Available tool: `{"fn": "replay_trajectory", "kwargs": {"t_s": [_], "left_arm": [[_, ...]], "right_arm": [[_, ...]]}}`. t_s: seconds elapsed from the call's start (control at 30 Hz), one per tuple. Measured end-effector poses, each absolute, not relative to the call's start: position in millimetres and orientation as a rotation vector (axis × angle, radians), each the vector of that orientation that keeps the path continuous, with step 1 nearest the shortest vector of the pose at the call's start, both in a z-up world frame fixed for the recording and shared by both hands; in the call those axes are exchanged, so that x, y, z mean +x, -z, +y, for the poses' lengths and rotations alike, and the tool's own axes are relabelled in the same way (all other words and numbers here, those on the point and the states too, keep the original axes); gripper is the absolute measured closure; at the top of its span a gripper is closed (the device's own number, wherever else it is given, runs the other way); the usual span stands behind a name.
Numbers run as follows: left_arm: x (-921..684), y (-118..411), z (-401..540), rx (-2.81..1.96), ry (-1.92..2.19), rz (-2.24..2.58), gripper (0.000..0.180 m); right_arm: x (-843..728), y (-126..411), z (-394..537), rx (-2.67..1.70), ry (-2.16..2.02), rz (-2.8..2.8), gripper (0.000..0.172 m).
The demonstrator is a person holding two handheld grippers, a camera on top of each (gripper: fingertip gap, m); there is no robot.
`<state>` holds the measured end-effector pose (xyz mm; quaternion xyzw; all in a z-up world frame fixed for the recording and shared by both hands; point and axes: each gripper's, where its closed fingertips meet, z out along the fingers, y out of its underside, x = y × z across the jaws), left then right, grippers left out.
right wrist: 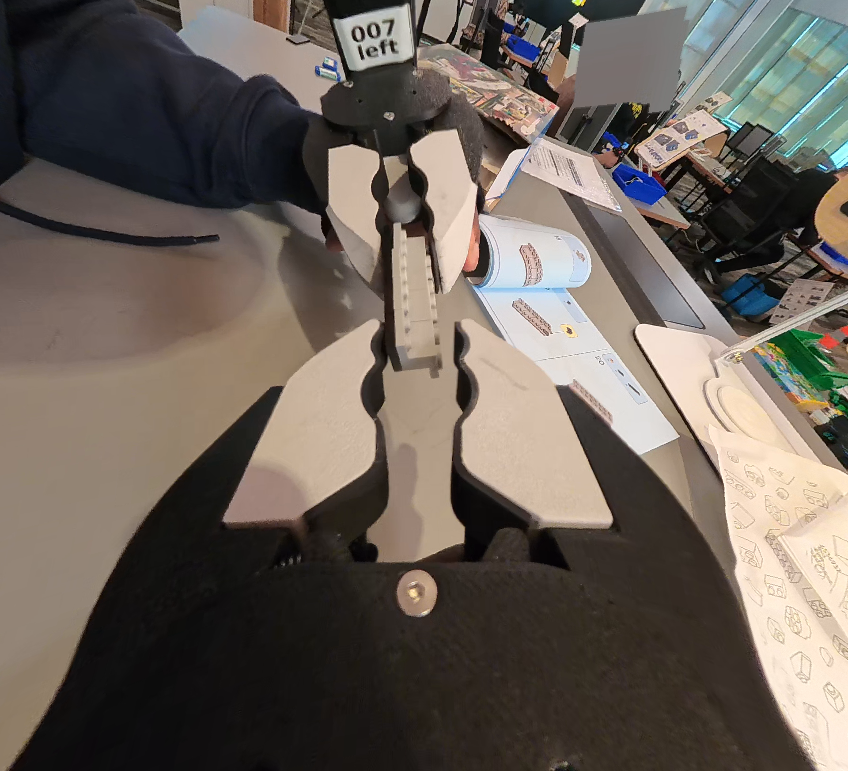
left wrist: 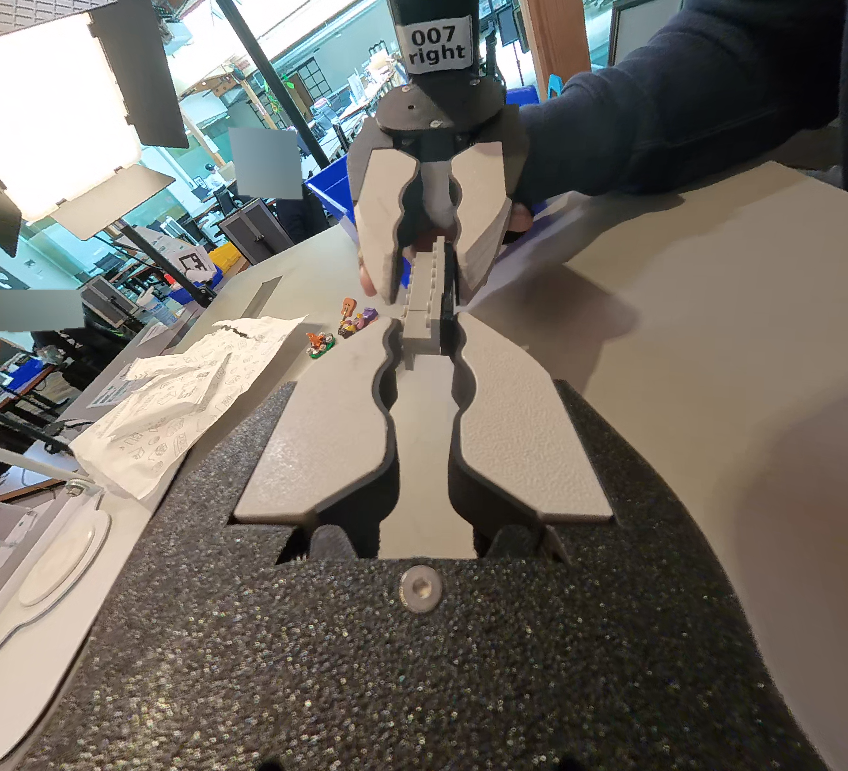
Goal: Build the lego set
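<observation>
Grey brick strip (left wrist: 424,313) bridges my grippers: left gripper (left wrist: 424,338) clamps it, right gripper (right wrist: 417,347) loose around it, above bare table (left wrist: 688,290).

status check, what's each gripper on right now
Left gripper shut on grey brick strip. Right gripper open around its other end, gap on one side. Nothing between them.

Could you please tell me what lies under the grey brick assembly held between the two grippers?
Beneath the grey brick assembly only bare grey table shows; the open instruction booklet lies beside it. The assembly's underside is hidden.
</observation>
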<state>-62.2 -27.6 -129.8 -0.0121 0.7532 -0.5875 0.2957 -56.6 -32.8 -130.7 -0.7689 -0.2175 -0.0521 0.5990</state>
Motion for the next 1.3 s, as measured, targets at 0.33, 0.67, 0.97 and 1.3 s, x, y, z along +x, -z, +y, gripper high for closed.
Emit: {"fn": "replay_trajectory", "kwargs": {"t_s": [0.33,0.67,0.97,1.3], "left_arm": [[-61.3,130.9,-27.6,-0.052,1.573,2.021,0.16],[-55.7,129.5,-23.9,-0.103,1.577,1.992,0.155],[-61.9,105.2,-17.0,-0.088,1.672,1.887,0.161],[-63.1,115.5,-22.6,-0.046,1.607,1.941,0.17]], "right_arm": [[-60.2,129.0,-31.0,-1.761,0.101,-0.502,0.151],[-54.3,122.7,-31.6,-1.73,0.105,-0.46,0.153],[-50.2,127.7,-31.3,-1.766,0.11,-0.445,0.153],[-51.5,127.3,-30.5,-1.766,0.109,-0.446,0.153]]}}
